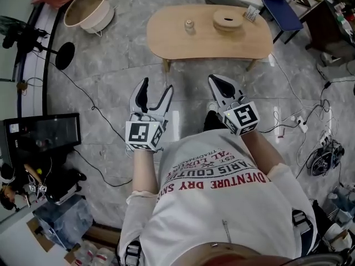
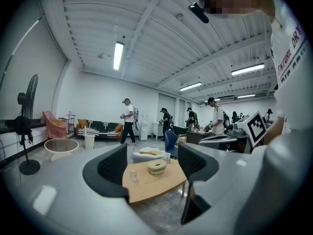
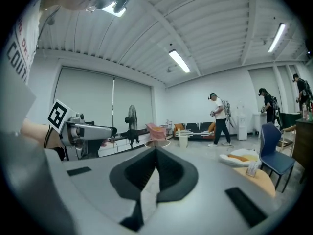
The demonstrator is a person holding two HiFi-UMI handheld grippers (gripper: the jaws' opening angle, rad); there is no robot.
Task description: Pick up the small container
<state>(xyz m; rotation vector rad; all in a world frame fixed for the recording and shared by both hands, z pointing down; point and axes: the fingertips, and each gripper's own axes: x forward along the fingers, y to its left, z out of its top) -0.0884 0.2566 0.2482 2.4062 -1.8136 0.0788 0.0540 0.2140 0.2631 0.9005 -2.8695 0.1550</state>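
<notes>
The small container (image 1: 189,25), a clear little jar with a lid, stands on the left part of a low wooden table (image 1: 183,43) well ahead of me. Beside it sits a round wooden dish (image 1: 228,20). Both grippers are held close to my chest, far short of the table. My left gripper (image 1: 157,86) is open and empty. Along its jaws the small container (image 2: 133,176) and the dish (image 2: 157,167) show between the fingers at a distance. My right gripper (image 1: 215,80) is shut with nothing in it, its pads (image 3: 146,173) meeting in its own view.
A small card (image 1: 252,14) stands at the table's right end. A blue chair (image 1: 283,4) is behind the table, a white round tub (image 1: 89,7) at far left, a fan base (image 1: 65,55) and cables (image 1: 83,93) on the floor. People walk in the background (image 2: 128,121).
</notes>
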